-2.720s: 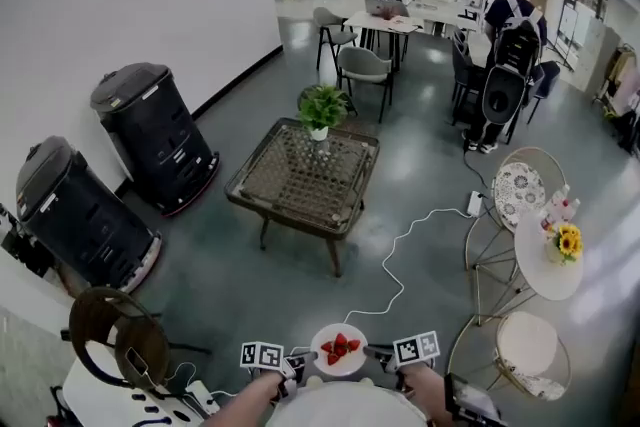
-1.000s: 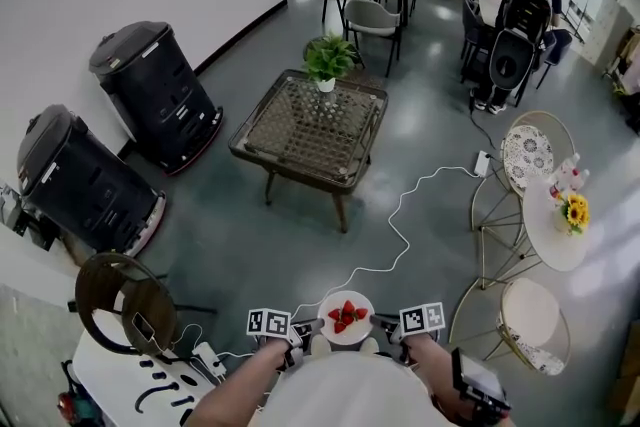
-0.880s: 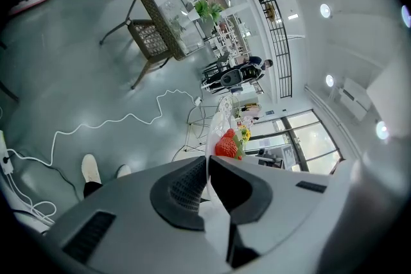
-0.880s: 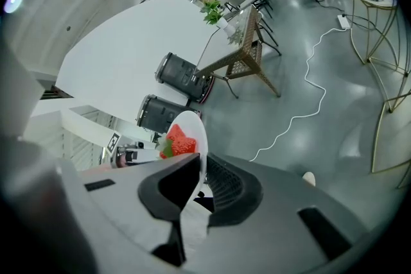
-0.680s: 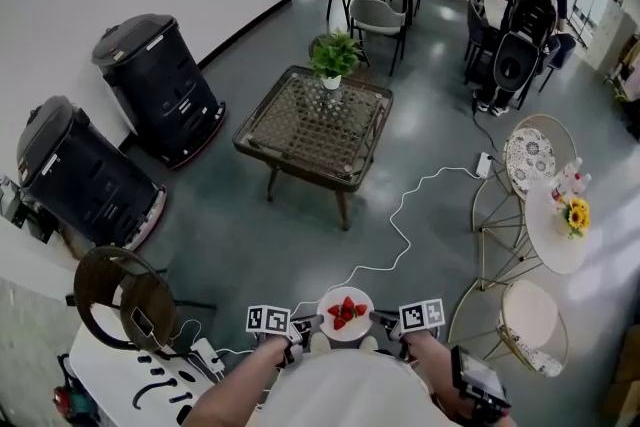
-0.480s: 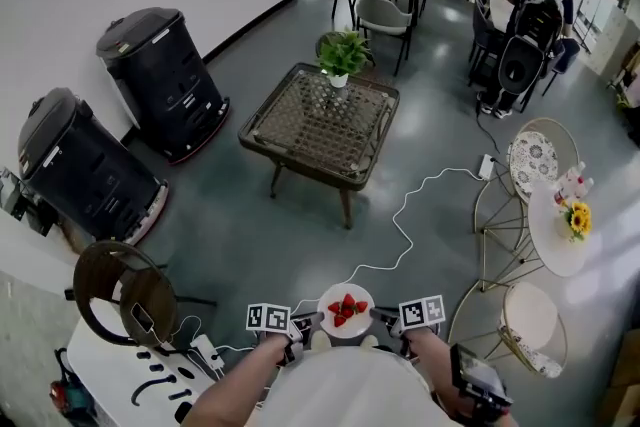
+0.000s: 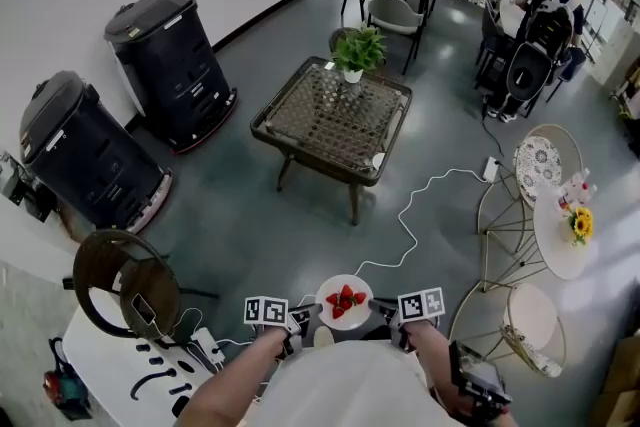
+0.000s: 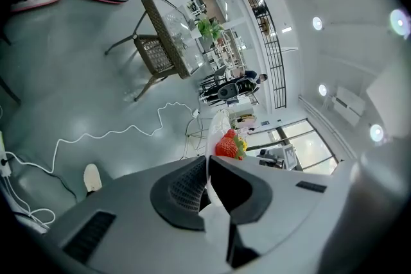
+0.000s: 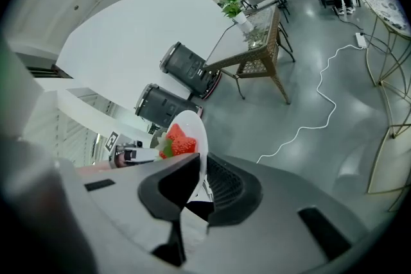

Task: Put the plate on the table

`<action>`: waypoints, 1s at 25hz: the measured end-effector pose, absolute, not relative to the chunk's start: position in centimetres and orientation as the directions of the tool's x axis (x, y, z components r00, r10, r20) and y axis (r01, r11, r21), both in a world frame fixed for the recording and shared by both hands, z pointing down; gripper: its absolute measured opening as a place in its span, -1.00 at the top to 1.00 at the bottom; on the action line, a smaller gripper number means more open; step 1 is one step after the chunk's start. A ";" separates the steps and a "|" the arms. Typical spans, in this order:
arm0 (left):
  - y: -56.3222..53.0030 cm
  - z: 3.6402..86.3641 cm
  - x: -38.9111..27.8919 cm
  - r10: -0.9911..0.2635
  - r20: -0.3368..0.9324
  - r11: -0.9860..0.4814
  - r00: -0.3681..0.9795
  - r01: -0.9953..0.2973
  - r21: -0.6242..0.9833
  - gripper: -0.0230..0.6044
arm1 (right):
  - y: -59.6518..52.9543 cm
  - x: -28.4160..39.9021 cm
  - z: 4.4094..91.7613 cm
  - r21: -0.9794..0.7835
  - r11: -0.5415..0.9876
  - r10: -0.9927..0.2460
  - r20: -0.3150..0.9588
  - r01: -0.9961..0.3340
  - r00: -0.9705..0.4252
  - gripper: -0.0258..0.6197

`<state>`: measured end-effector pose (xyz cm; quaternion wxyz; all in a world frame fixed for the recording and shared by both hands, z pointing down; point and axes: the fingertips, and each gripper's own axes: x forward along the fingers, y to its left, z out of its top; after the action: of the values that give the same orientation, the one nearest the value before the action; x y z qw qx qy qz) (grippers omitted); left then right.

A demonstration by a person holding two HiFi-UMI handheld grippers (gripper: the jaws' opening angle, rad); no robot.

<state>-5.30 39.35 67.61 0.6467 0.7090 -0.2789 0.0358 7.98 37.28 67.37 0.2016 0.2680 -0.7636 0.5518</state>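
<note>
Snaking white cable (image 7: 403,220) lies between plate (image 7: 324,308) and wicker table (image 7: 330,118)

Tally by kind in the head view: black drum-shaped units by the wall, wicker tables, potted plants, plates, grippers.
black drum-shaped units: 2
wicker table: 1
potted plant: 1
plate, carrying strawberries: 1
grippers, left gripper and right gripper, both closed on the plate rim: 2
Total: 7
</note>
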 end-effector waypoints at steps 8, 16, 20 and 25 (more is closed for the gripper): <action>38.5 66.7 -8.2 -0.380 0.402 -0.009 0.833 -0.437 0.899 0.88 | 36.0 5.0 66.7 -0.725 0.278 -0.185 0.604 -0.630 -0.776 0.82; 36.9 66.5 -9.8 -0.402 0.403 0.017 0.822 -0.433 0.901 0.88 | 33.9 3.3 66.5 -0.721 0.307 -0.161 0.604 -0.621 -0.781 0.82; 36.1 66.7 -9.8 -0.402 0.416 0.026 0.816 -0.444 0.896 0.88 | 33.0 3.3 67.0 -0.731 0.295 -0.148 0.602 -0.616 -0.785 0.82; 33.8 67.1 -10.6 -0.413 0.439 0.049 0.798 -0.462 0.885 0.88 | 30.5 2.4 67.5 -0.748 0.295 -0.123 0.587 -0.594 -0.800 0.82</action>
<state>-10.62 33.75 67.09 0.6511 0.6892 -0.3174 0.0189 2.40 30.50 67.49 0.2153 0.2313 -0.7754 0.5468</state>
